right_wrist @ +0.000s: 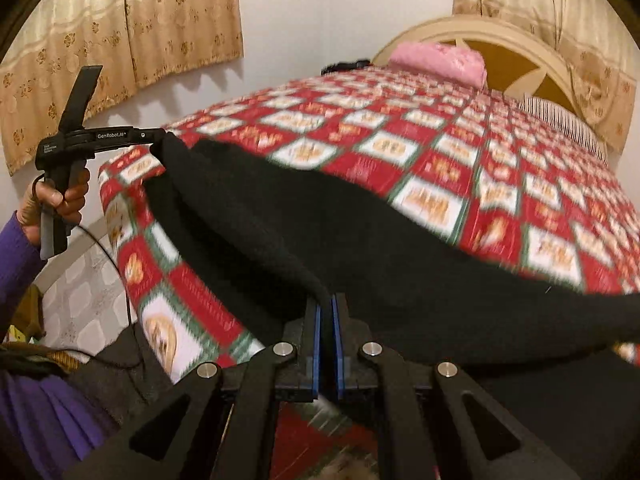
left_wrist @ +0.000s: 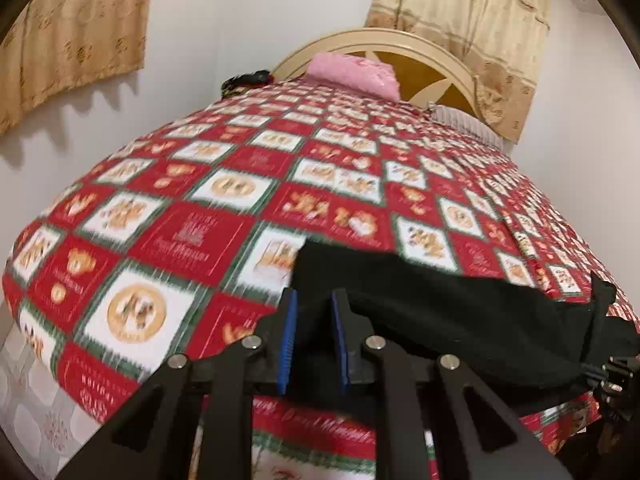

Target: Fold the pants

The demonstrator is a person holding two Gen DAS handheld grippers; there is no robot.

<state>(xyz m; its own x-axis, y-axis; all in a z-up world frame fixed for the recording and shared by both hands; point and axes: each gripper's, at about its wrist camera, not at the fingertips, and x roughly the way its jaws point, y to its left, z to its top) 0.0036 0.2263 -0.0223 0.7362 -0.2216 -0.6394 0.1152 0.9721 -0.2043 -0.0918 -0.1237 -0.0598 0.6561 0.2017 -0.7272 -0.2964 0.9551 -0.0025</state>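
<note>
Room: a bedroom with pale walls, gold patterned curtains (right_wrist: 120, 28) and a cream arched wooden headboard (left_wrist: 380, 46).
Surface: a bed under a red, white and green checked bedspread (left_wrist: 224, 216), with a pink cushion (left_wrist: 356, 72) by the headboard and a striped pillow (right_wrist: 568, 120) beside it.
Task thing: the black knit pants (right_wrist: 320, 232) hang stretched along the near edge of the bed, lifted off the bedspread between the two tools; both views are blurred.
Left gripper (left_wrist: 314, 320): its blue-padded fingers stand a narrow way apart with black cloth between them, so it appears to be holding one end of the pants. In the right wrist view the person's left hand (right_wrist: 60, 200), in a purple sleeve, holds this tool at the far end of the cloth.
Right gripper (right_wrist: 327, 316): its blue pads are nearly together, pinching a fold of the pants' edge.
Step in hand: judged from the taut span, the garment is being carried or spread out ahead of a fold, not yet creased.
Next move: probably lower the cloth flat on the bedspread. Both grips need to hold evenly so that the edge does not sag or slip.
</note>
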